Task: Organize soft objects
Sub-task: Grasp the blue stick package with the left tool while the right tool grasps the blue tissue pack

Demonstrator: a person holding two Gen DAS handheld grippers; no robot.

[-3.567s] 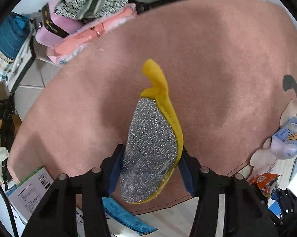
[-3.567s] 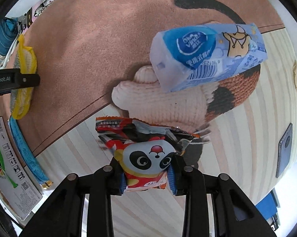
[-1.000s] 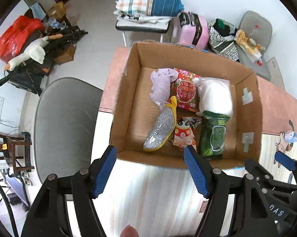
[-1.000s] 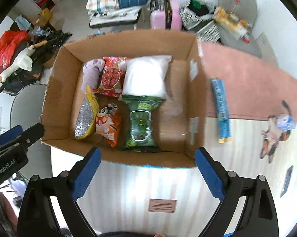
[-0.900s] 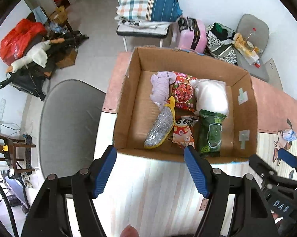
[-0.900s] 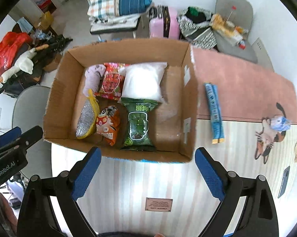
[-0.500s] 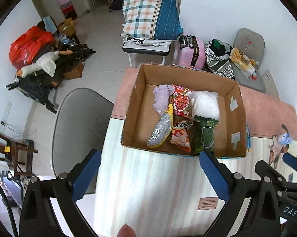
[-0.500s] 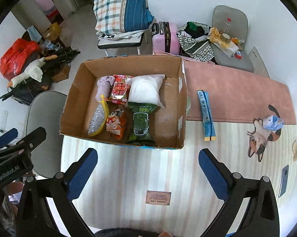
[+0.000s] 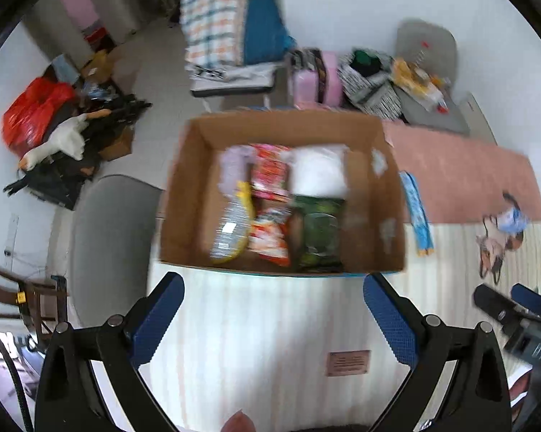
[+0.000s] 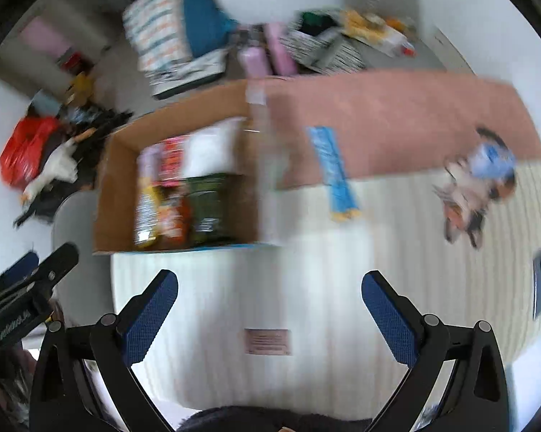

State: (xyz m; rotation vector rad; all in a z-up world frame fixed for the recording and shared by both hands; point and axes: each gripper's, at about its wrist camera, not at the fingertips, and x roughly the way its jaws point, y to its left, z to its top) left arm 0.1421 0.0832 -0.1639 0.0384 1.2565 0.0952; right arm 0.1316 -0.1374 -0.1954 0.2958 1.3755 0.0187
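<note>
A cardboard box (image 9: 187, 194) stands on the floor, also in the right wrist view (image 10: 119, 187). Inside lie a yellow-and-silver sponge (image 9: 232, 230), a panda snack bag (image 9: 270, 235), a green pack (image 9: 319, 235), a white bag (image 9: 319, 172), a red pack (image 9: 270, 172) and a lilac cloth (image 9: 231, 165). A blue tissue pack (image 9: 513, 217) lies far right on the cat-pattern mat, also in the right wrist view (image 10: 491, 160). My left gripper (image 9: 272, 316) and right gripper (image 10: 268, 315) are both open, empty, high above the floor.
A long blue packet (image 9: 418, 212) lies beside the box at the pink rug (image 9: 468, 176) edge. A grey chair seat (image 9: 108, 237) stands left of the box. Bedding, a pink suitcase (image 9: 317, 79) and clutter line the far wall. A phone (image 10: 540, 282) lies right.
Both grippers have kept rising away from the box, which looks smaller. The right view has swung right and is blurred. The sponge and panda bag held earlier now lie in the box.
</note>
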